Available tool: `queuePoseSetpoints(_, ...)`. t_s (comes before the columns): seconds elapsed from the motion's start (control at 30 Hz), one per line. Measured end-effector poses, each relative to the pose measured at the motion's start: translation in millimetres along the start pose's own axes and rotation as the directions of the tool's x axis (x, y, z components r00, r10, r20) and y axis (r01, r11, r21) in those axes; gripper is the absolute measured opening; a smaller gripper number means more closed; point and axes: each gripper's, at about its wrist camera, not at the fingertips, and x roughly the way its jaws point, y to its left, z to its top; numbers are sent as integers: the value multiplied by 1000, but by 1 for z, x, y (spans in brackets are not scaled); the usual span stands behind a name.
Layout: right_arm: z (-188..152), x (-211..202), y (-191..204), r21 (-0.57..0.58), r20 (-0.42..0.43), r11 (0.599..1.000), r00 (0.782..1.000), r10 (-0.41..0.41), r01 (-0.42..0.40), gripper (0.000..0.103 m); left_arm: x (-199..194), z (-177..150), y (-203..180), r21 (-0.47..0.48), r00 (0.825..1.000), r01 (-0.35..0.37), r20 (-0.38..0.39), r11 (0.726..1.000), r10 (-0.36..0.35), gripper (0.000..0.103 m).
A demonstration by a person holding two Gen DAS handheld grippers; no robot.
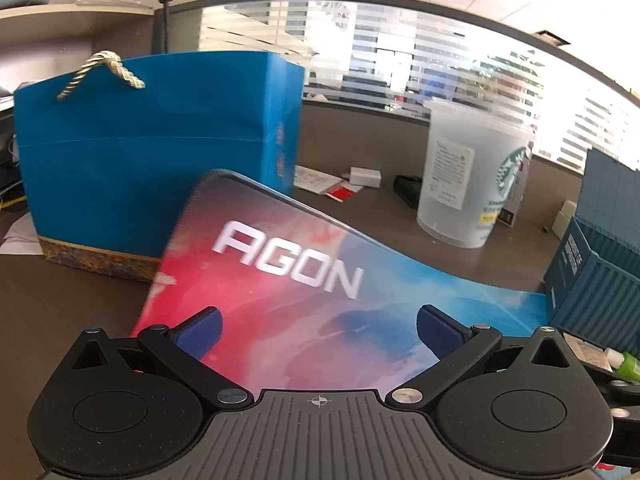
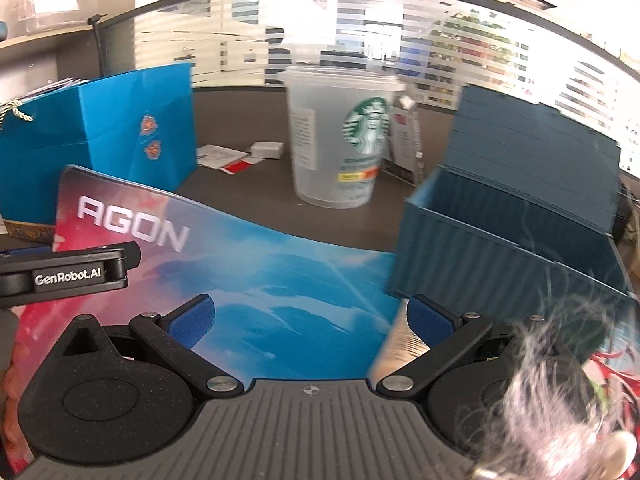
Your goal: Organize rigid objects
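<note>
Both grippers, left gripper (image 1: 318, 322) and right gripper (image 2: 310, 316), hover with jaws spread wide and empty over the AGON mouse pad (image 1: 280, 288), so nothing is picked yet. Beyond the pad stands the plastic cup (image 2: 336, 140), the blue gift bag (image 1: 152, 152) to its left, the teal container box (image 2: 512, 216) to its right. Next, I judge, comes choosing one rigid item and reaching toward it.

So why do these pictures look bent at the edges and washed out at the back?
Left wrist view: the fisheye lens bows the partition rail, and daylight through the blinds blows out the top right; the cup looks soft. Right wrist view: same curving and glare, the container box is smeared, and a fuzzy blur sits out of focus near the lens.
</note>
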Motion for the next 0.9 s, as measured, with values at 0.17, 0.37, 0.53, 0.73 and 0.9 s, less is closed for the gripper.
queuePoseSetpoints(0.17,-6,-7,-26,24,-12,999,999,-33,34,103,3,-4,-12,-17,1000,9,-29,1000,-9,103)
queuePoseSetpoints(0.37,-11,-14,-51,58,-8,997,999,-49,50,103,5,-5,-24,1,999,-4,-39,1000,4,103)
queuePoseSetpoints(0.53,-12,-15,-60,77,-9,996,999,-49,49,103,4,-4,-29,7,999,-7,-32,1000,7,103)
queuePoseSetpoints(0.73,-13,-15,-63,82,-11,996,999,-41,42,103,3,-6,-31,14,1000,-4,-28,1000,4,103)
queuePoseSetpoints(0.9,-13,-16,-67,88,-13,995,999,-42,43,103,2,-7,-32,22,1000,-4,-29,1000,4,103)
